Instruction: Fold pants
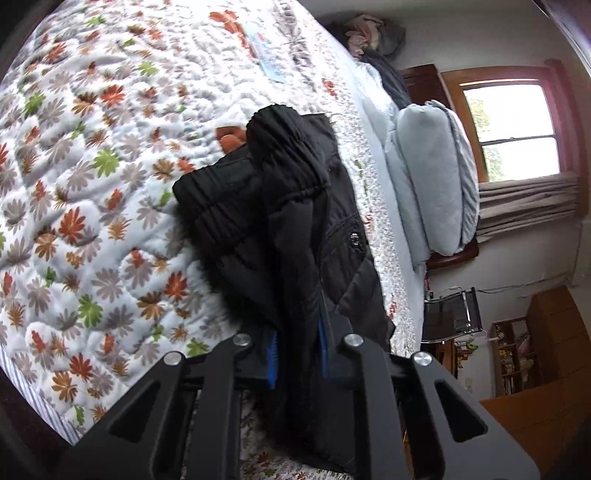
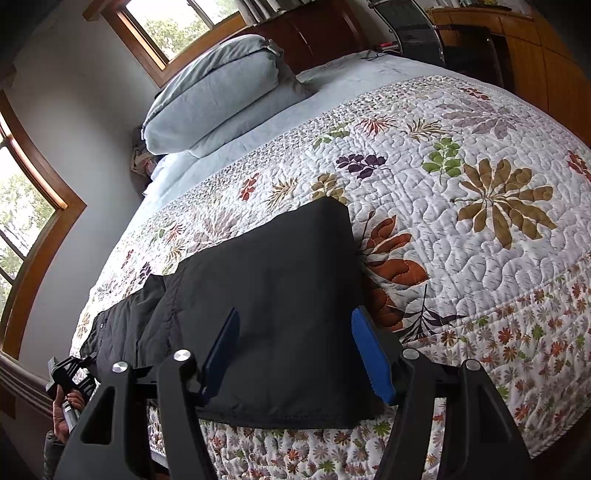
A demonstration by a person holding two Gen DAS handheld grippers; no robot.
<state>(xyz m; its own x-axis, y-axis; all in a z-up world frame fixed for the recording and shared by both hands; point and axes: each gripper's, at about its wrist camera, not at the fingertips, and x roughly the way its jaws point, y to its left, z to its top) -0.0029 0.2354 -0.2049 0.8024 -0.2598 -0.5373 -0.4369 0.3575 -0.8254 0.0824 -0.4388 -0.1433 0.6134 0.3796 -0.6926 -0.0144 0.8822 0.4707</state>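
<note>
Black pants (image 1: 280, 221) lie on a floral quilt (image 1: 92, 184) near the bed's edge. In the left wrist view my left gripper (image 1: 299, 354) is shut on a fold of the pants at the waist end; blue pads press the cloth from both sides. In the right wrist view the leg end of the pants (image 2: 280, 295) lies flat, and my right gripper (image 2: 295, 354) is open with its blue pads (image 2: 369, 354) on either side of the hem area, just above the cloth. The left gripper (image 2: 70, 373) also shows at the far left of that view.
Light blue pillows (image 2: 221, 88) and a blue sheet (image 2: 354, 74) lie at the head of the bed. Windows (image 2: 22, 214), a wooden headboard (image 2: 317, 33), a black chair (image 2: 413, 29) and a wooden dresser (image 2: 517, 44) stand around the bed.
</note>
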